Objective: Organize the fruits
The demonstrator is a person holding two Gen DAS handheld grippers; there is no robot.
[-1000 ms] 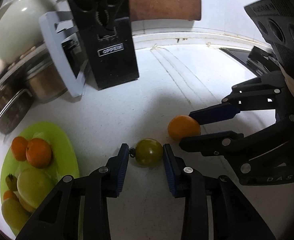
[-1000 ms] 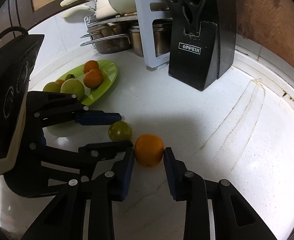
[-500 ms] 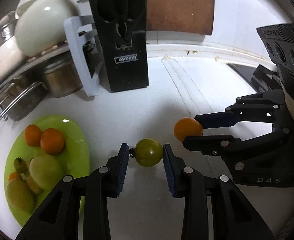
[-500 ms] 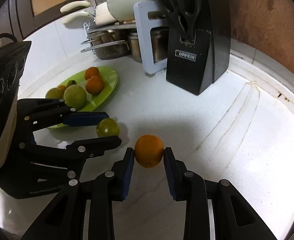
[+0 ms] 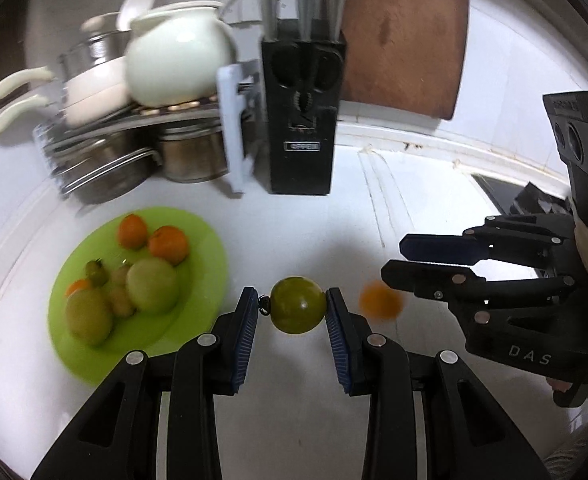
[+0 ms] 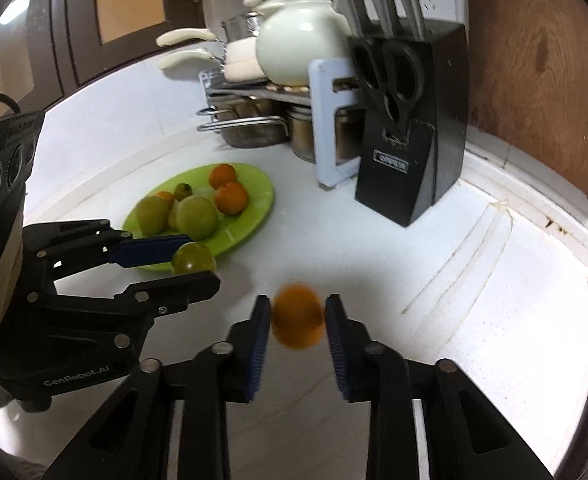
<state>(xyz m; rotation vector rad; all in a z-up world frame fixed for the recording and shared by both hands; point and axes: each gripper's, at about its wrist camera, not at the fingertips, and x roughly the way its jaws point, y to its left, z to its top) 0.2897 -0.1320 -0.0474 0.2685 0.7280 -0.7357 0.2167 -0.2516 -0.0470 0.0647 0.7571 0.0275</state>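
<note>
My left gripper (image 5: 291, 312) is shut on a green tomato (image 5: 297, 305) and holds it above the white counter, to the right of the lime-green plate (image 5: 209, 248). Its fingers also appear in the right wrist view, at the plate's near edge, with the tomato (image 6: 193, 258) between them. The jaws of my right gripper (image 6: 298, 312) are closing. The orange (image 6: 297, 316) is a blurred shape in the gap between the pads. In the left wrist view the orange (image 5: 380, 304) hangs just below the right fingertips (image 5: 392, 274), off the pads.
The plate holds several green and orange fruits (image 5: 151, 288). Behind it stand a pot rack with steel pots (image 5: 105, 168), a white teapot (image 5: 177, 68), a black knife block (image 5: 300, 120) and a wooden board (image 5: 406, 32). A dark cooktop edge (image 5: 494, 192) lies at the right.
Both grippers have risen off the counter with their fruit and the plate has come further into view. The orange, held firmly before, is now blurred and sits below the right fingertips.
</note>
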